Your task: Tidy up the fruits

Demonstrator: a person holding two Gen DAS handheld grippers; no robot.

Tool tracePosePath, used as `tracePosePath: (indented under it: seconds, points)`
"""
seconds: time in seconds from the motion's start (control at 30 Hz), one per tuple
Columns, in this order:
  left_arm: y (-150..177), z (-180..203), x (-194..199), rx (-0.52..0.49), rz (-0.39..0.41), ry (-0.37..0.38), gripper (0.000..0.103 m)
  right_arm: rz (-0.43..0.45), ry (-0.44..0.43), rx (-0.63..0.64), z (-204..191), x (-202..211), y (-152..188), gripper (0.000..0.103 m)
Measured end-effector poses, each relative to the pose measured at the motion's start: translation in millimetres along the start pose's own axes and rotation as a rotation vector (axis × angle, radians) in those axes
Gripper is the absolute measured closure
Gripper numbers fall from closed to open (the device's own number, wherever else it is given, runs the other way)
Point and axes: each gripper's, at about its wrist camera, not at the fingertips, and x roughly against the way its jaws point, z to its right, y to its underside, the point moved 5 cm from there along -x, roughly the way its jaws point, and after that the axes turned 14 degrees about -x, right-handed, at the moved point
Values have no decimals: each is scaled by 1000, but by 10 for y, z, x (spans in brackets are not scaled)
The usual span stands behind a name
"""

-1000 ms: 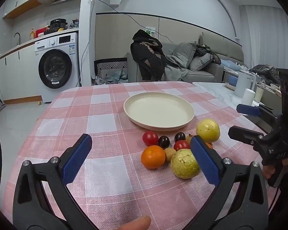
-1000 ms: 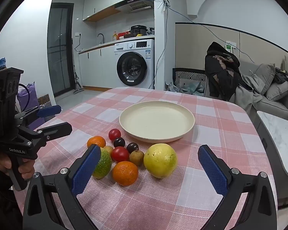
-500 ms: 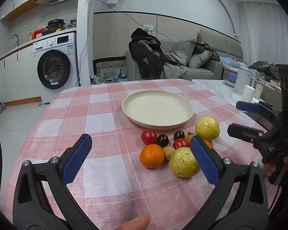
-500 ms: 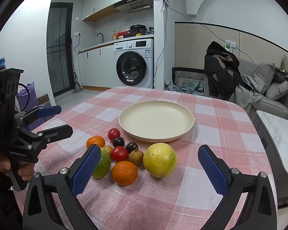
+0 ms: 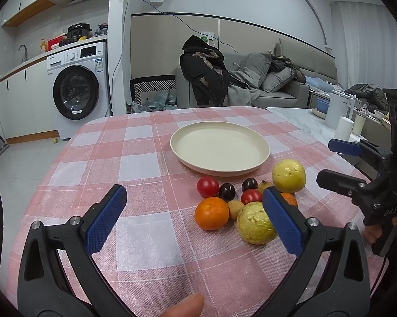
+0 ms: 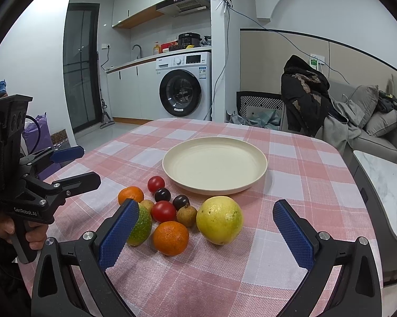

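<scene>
I am holding both tools low over a counter covered in a pink and white checked cloth (image 6: 299,158), and neither is gripping anything. My left tool (image 5: 194,212) is spread wide open, and my right tool (image 6: 206,228) is gaping just as wide. The fruits are sitting in a tight cluster on the cloth just in front of an empty cream plate (image 6: 259,158): a large yellow fruit (image 6: 219,219), a greenish fruit (image 5: 254,227), two oranges, the nearer orange (image 6: 170,237) by my right tool, red tomatoes, dark plums and small brown fruits, many of them touching. I am judging the big yellow fruit as firm and fairly heavy, best taken across its widest middle. The tomato (image 6: 163,211) is looking smooth, slippery and easy to bruise, so a light squeeze seems wise. The round pieces are likely to roll if nudged. Beyond the counter I am seeing a washing machine (image 6: 185,87), kitchen cabinets, a dark jacket draped over a chair (image 6: 304,92) and a grey sofa
</scene>
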Motion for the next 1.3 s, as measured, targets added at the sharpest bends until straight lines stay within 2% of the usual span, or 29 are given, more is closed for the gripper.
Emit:
tracePosePath:
  seconds: [1.3]
  points:
    - [-19, 47, -9, -26, 0, -18, 1, -11, 8, -10, 75, -53, 35, 0]
